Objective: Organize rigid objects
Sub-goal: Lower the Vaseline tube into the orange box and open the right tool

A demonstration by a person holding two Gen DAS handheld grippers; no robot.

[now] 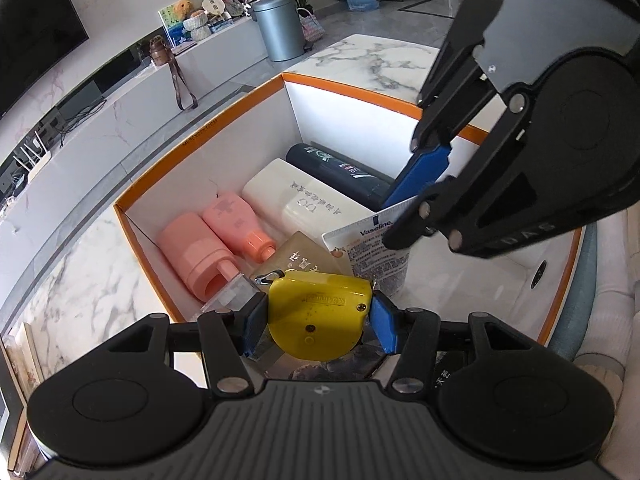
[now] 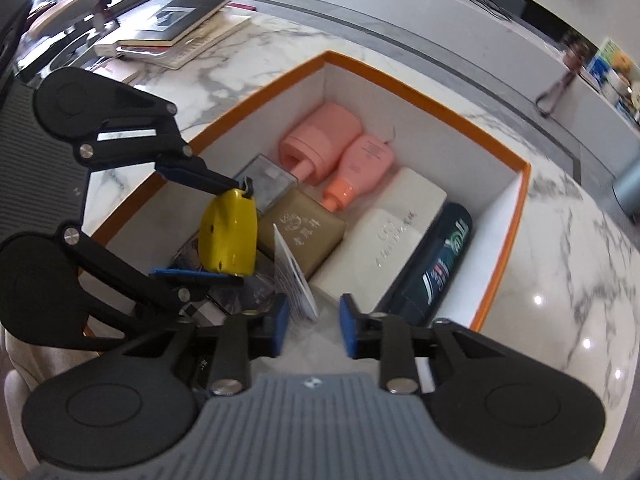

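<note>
My left gripper (image 1: 316, 316) is shut on a yellow tape measure (image 1: 316, 312), held just above the near end of a white box with an orange rim (image 1: 200, 148). The right wrist view shows the same tape measure (image 2: 230, 236) between the left gripper's (image 2: 236, 232) blue pads. My right gripper (image 2: 314, 326) stands open. The flat crimped end of a white Vaseline tube (image 2: 294, 276) rises between its pads, close to the left one and clear of the right. In the left wrist view the right gripper (image 1: 386, 222) straddles that tube (image 1: 372, 256).
In the box lie two pink bottles (image 2: 320, 140) (image 2: 360, 168), a tan carton (image 2: 304, 228), a white carton (image 2: 384, 236), a dark tube (image 2: 436, 264) and a clear case (image 2: 266, 180). Books (image 2: 180, 20) are stacked on the marble table (image 2: 540, 280). A grey bin (image 1: 278, 26) stands beyond.
</note>
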